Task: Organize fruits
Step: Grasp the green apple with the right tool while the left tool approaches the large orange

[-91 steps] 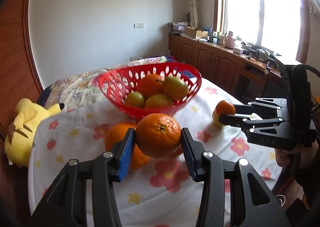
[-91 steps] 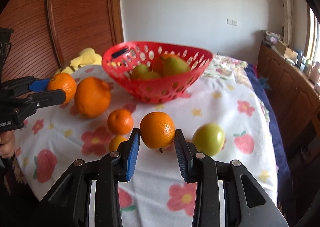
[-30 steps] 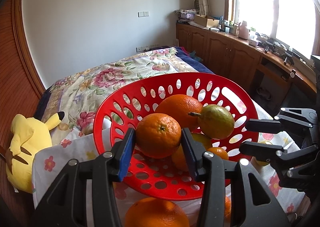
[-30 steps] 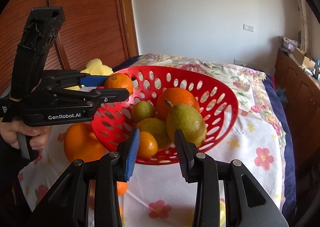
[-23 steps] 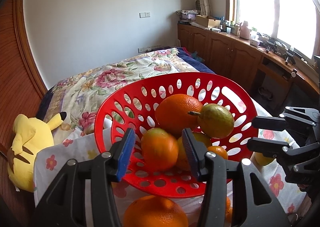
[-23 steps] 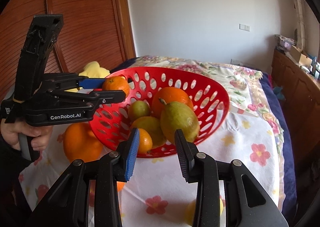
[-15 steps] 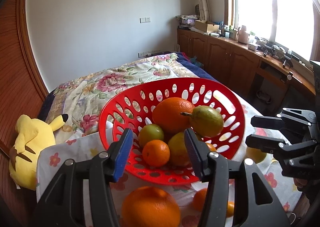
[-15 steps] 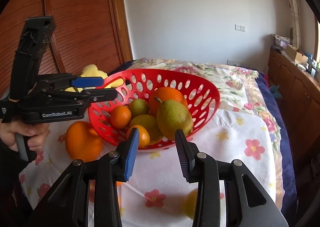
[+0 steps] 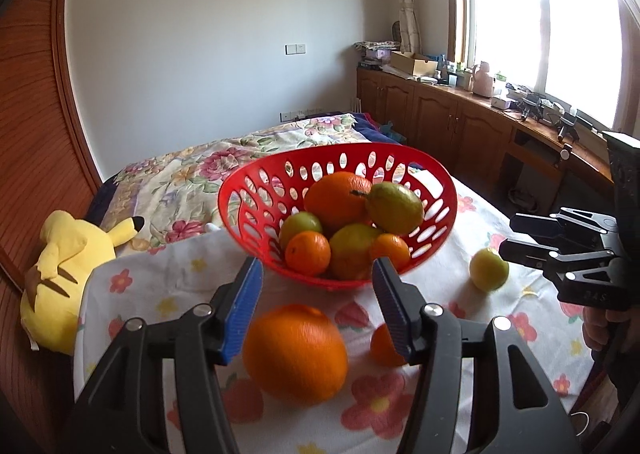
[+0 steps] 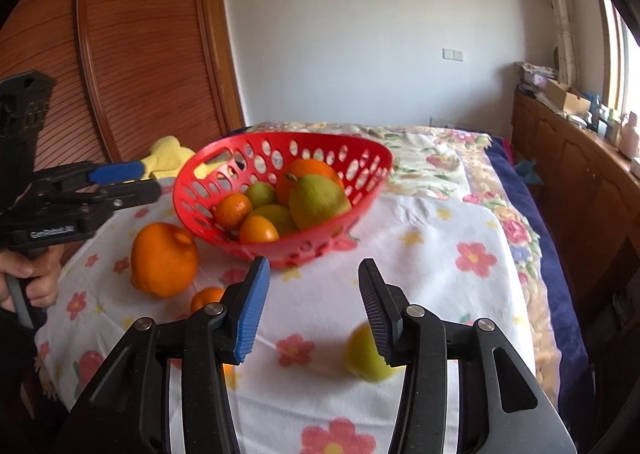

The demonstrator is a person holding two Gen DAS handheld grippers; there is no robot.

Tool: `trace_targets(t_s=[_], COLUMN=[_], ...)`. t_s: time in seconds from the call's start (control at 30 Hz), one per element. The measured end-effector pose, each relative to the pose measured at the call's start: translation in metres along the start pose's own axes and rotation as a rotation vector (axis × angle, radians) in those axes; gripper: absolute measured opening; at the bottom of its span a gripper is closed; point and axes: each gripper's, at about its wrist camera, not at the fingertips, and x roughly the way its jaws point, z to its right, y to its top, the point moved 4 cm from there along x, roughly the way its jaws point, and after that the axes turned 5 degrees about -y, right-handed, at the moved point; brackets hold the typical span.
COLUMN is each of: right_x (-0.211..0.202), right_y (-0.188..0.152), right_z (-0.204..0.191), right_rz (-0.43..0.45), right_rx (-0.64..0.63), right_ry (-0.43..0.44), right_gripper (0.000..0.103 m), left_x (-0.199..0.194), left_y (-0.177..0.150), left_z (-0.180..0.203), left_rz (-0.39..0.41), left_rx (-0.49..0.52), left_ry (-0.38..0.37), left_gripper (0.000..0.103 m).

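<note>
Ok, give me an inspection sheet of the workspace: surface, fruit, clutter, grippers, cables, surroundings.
Surface: table under floral cloth.
Job's things: red basket holds oranges, green citrus and a pear. Loose on the cloth: big orange, small orange, green fruit.
Clutter: nothing seen.
Grippers: left gripper and right gripper, jaws open, both empty.
Cables: nothing seen.
Surroundings: yellow plush, bed, wooden cabinets, window.

A flower-print tablecloth (image 9: 440,318) carries the red basket (image 9: 440,221), large orange (image 9: 295,354), small orange (image 10: 206,298) and green fruit (image 9: 489,269).
</note>
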Motion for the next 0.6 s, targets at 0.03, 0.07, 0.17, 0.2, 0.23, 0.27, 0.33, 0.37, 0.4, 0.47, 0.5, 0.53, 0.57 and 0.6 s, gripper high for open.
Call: trace_targets(t_s=[0.03, 0.07, 0.17, 0.2, 0.23, 0.27, 0.33, 0.37, 0.4, 0.47, 0.5, 0.53, 0.57, 0.6], right_x=[0.000, 0.000, -0.002, -0.002, -0.002, -0.001, 0.001, 0.001, 0.002, 0.005, 0.006, 0.007, 0.010, 0.012], right_y=[-0.002, -0.007, -0.017, -0.021, -0.024, -0.026, -0.032, -0.034, -0.037, -0.040, -0.042, -0.043, -0.044, -0.045], right_z=[0.001, 0.003, 0.007, 0.009, 0.010, 0.011, 0.015, 0.017, 0.018, 0.023, 0.025, 0.026, 0.029, 0.029], right_rz=[-0.003, -0.009, -0.023, -0.030, -0.034, -0.040, -0.054, -0.061, -0.067, -0.080, -0.083, -0.088, -0.096, -0.102], right_rx=[0.003, 0.008, 0.018, 0.022, 0.023, 0.027, 0.034, 0.036, 0.036, 0.040, 0.043, 0.048, 0.054, 0.056], right_ry=[-0.004, -0.011, -0.026, -0.034, -0.039, -0.044, -0.053, -0.059, -0.063, -0.072, -0.074, -0.076, -0.074, -0.074], right_gripper=[0.052, 0.052, 0.054, 0.055, 0.056, 0.056, 0.058, 0.058, 0.058, 0.058, 0.058, 0.059, 0.059, 0.059], left_x=[-0.002, -0.004, -0.011, -0.012, -0.014, -0.016, -0.019, -0.020, -0.021, -0.022, -0.022, -0.022, -0.022, -0.022], left_y=[-0.004, -0.006, -0.017, -0.020, -0.023, -0.027, -0.034, -0.037, -0.041, -0.046, -0.050, -0.052, -0.055, -0.058], left_z=[0.000, 0.000, 0.000, -0.001, -0.001, -0.001, 0.000, -0.001, -0.002, -0.002, -0.002, -0.001, -0.002, -0.003], left_rz=[0.000, 0.000, 0.001, 0.001, 0.001, 0.001, -0.001, -0.002, -0.004, -0.008, -0.011, -0.014, -0.016, -0.018], left_rx=[-0.002, -0.003, -0.008, -0.012, -0.015, -0.017, -0.022, -0.027, -0.034, -0.042, -0.046, -0.049, -0.052, -0.057], left_ry=[0.001, 0.004, 0.015, 0.015, 0.014, 0.015, 0.015, 0.016, 0.015, 0.011, 0.010, 0.010, 0.011, 0.012], left_gripper=[0.058, 0.058, 0.058, 0.058, 0.058, 0.059, 0.059, 0.060, 0.060, 0.060, 0.060, 0.060, 0.060, 0.060])
